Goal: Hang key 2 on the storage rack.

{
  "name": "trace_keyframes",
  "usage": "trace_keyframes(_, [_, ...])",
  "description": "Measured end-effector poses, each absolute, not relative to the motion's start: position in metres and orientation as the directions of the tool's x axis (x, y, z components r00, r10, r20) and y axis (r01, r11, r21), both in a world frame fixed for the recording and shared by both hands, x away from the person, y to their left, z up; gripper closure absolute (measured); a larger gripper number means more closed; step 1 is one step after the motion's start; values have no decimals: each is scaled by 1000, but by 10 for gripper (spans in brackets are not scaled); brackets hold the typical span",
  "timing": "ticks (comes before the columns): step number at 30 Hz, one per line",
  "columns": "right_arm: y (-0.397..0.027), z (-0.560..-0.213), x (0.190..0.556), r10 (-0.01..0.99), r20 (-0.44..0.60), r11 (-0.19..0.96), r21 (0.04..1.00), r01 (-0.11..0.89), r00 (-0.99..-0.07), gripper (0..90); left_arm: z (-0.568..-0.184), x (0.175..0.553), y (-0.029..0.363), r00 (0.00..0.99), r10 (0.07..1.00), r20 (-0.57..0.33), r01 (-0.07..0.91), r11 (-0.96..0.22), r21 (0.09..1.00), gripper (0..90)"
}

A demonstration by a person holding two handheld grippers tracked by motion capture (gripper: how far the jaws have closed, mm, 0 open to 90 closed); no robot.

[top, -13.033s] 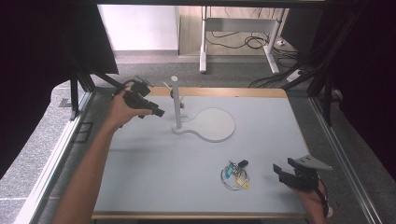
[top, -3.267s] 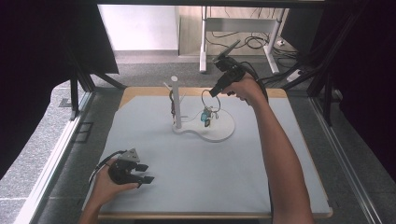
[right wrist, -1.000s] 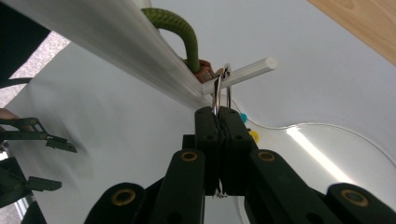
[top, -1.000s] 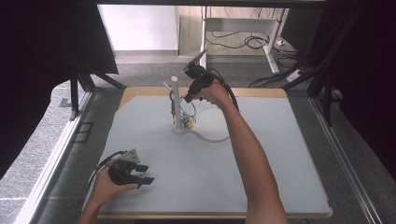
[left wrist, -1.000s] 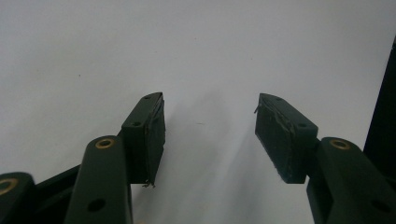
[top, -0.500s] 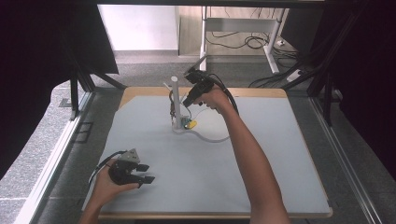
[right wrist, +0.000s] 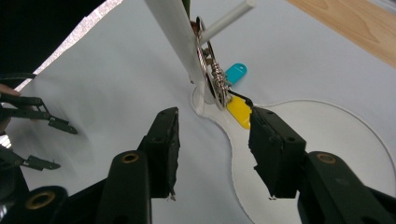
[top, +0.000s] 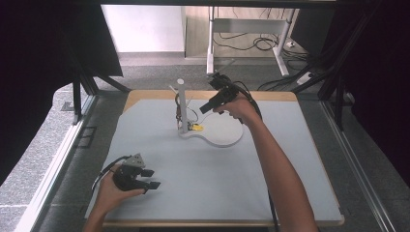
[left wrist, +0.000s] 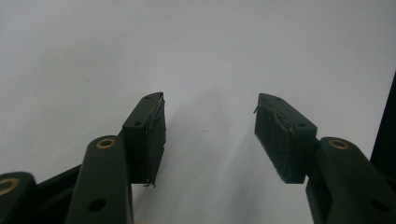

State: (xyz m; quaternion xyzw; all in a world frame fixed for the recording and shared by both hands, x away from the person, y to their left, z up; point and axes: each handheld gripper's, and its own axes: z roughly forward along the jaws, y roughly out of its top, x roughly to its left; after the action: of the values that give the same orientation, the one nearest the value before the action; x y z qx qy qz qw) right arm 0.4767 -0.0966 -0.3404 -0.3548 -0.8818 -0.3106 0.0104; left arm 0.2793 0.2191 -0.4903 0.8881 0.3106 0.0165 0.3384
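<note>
Left gripper (top: 145,179) sits low near the table's near-left corner, held in the left hand (top: 112,186), its 2 jaws apart with nothing between them. Right arm (top: 278,169) stretched forward across the table; right gripper (top: 209,106) angled down and leftward, jaws just opened, gap empty.

The key bunch (top: 186,122) hangs on the stand's (top: 181,108) peg at the table's (top: 222,179) far middle; the right gripper (top: 207,106) hovers just right of it; the left gripper (top: 150,179) rests near the front left corner.
</note>
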Motion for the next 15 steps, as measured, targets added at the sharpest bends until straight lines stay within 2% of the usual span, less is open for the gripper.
trace_keyframes(5, [-126,-347,455,608,236,529,592,608,-758,480,-489,279,221,798,572,-190,549,-560,620,429])
trace_keyframes(15, [-183,-368,407,614,202,466,687,557,-763,470,-485,280,227,797,578,-175,540,-553,635,418])
